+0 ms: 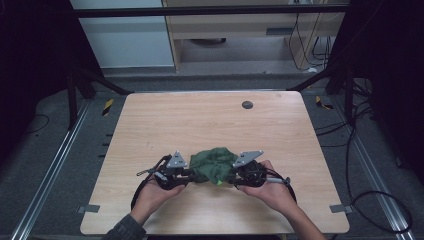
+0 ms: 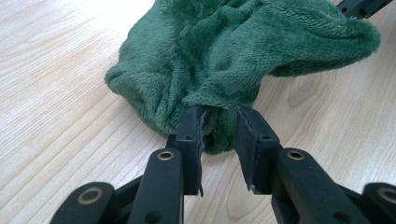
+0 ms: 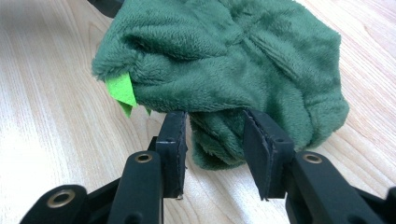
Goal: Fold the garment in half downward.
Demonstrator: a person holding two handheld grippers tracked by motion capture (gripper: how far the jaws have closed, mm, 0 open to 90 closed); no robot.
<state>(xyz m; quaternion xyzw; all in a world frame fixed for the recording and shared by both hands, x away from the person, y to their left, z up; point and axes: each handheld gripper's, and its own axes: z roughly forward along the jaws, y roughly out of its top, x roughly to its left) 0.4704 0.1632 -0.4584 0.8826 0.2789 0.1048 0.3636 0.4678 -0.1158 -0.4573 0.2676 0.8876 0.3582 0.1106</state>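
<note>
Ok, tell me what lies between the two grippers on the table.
In the high view, a crumpled green cloth fills the stretch between the left gripper and the right gripper. Each gripper view shows a fold of it between that gripper's jaws.

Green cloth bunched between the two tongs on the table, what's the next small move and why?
Probably close both tongs onto the folds. The green cloth lies crumpled on the wooden table, with the left tongs and right tongs each straddling a fold at opposite ends, yet gaps show beside the pads, so neither seems to pinch firmly. Once gripped, the hands could draw apart to spread it.
</note>
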